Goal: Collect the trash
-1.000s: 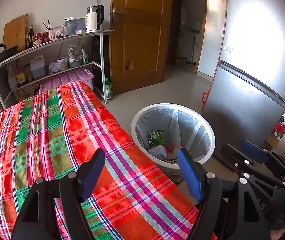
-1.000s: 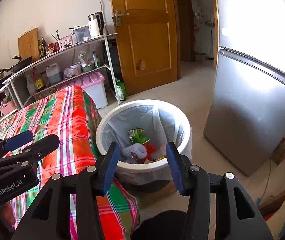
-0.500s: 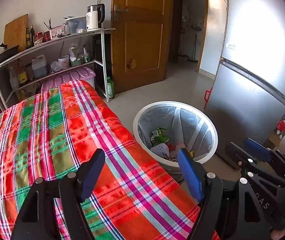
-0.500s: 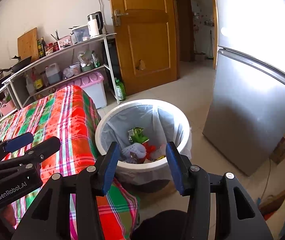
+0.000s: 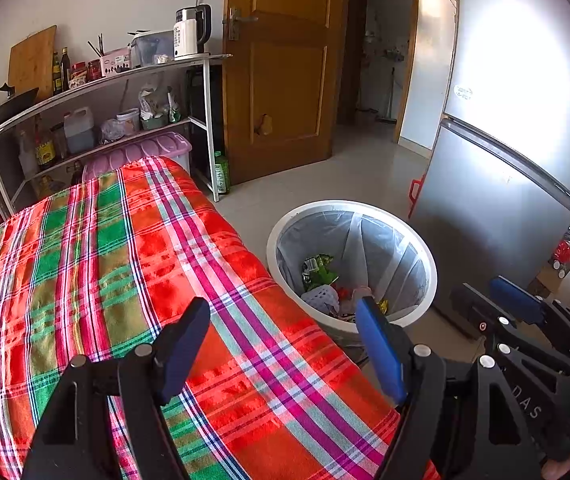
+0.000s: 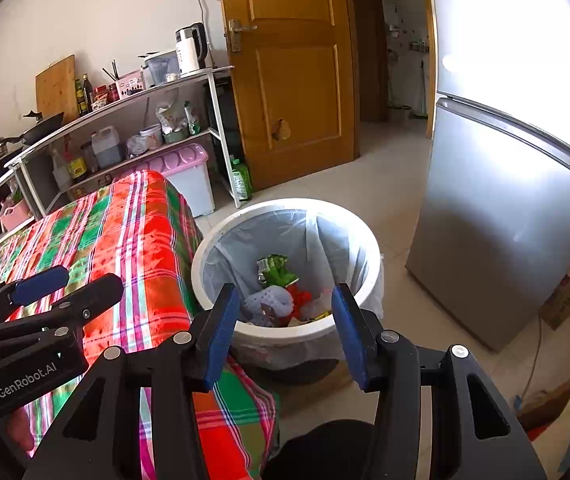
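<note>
A white trash bin (image 5: 425, 258) with a clear liner stands on the floor beside the table; it also shows in the right wrist view (image 6: 213, 240). Inside lie a green wrapper (image 6: 275, 270), a white net sleeve (image 6: 265, 300) and red scraps (image 6: 301, 296). My left gripper (image 5: 281, 344) is open and empty above the plaid tablecloth (image 5: 105, 264). My right gripper (image 6: 285, 320) is open and empty, just above the bin's near rim. The left gripper also shows in the right wrist view (image 6: 65, 284); the right gripper's blue pad shows in the left wrist view (image 5: 517, 300).
A silver fridge (image 6: 505, 200) stands right of the bin. A wooden door (image 6: 293, 80) is behind it. A metal shelf rack (image 5: 105, 100) with a kettle, bottles and jars stands at the back, a pink-lidded storage box (image 6: 181, 168) below it.
The left gripper has drifted slightly back and left, so the bin sits a little farther right in its view. The right gripper has barely moved. Both stay open.
</note>
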A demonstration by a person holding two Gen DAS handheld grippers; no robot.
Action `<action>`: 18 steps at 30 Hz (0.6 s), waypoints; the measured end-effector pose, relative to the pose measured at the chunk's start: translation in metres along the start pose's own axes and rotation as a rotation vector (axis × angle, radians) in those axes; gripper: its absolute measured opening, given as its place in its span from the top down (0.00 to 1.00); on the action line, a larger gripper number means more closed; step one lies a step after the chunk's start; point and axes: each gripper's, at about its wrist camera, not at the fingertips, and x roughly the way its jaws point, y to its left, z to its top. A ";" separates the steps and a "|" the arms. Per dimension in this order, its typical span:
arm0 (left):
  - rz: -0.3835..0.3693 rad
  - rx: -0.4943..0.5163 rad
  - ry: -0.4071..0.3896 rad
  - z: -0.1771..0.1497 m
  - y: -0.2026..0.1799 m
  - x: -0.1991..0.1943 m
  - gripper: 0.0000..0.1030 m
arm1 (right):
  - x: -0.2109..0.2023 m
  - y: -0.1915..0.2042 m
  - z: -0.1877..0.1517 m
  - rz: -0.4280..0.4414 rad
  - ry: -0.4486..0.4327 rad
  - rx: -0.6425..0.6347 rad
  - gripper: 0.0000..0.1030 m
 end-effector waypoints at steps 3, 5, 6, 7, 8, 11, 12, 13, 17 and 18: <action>0.001 -0.001 0.000 0.000 0.000 0.000 0.25 | 0.000 0.000 0.000 0.000 0.001 -0.001 0.52; 0.002 0.000 0.002 0.001 0.000 0.000 0.25 | 0.000 0.000 0.000 0.001 0.001 0.000 0.52; 0.003 -0.001 0.003 0.001 0.000 0.000 0.25 | 0.001 0.000 0.000 0.000 0.002 0.000 0.52; -0.001 0.000 0.002 0.001 -0.001 0.000 0.25 | 0.000 0.000 0.000 0.001 0.003 -0.001 0.52; -0.001 0.000 0.003 0.001 0.000 0.000 0.25 | 0.000 0.000 0.000 0.001 0.002 0.000 0.52; -0.001 0.001 0.004 0.001 0.000 0.000 0.25 | 0.000 0.001 0.000 -0.001 0.001 0.000 0.52; 0.000 -0.001 0.003 0.001 0.000 0.000 0.25 | 0.000 0.001 0.000 0.000 0.000 0.002 0.52; 0.000 -0.001 0.001 0.001 0.000 0.000 0.25 | 0.001 0.001 0.000 0.000 0.000 0.003 0.52; -0.003 0.000 0.001 0.001 0.000 0.001 0.25 | 0.001 0.001 0.000 0.000 0.000 0.002 0.52; -0.004 0.000 0.003 0.001 0.000 0.001 0.25 | 0.001 0.001 0.000 0.000 0.000 0.003 0.52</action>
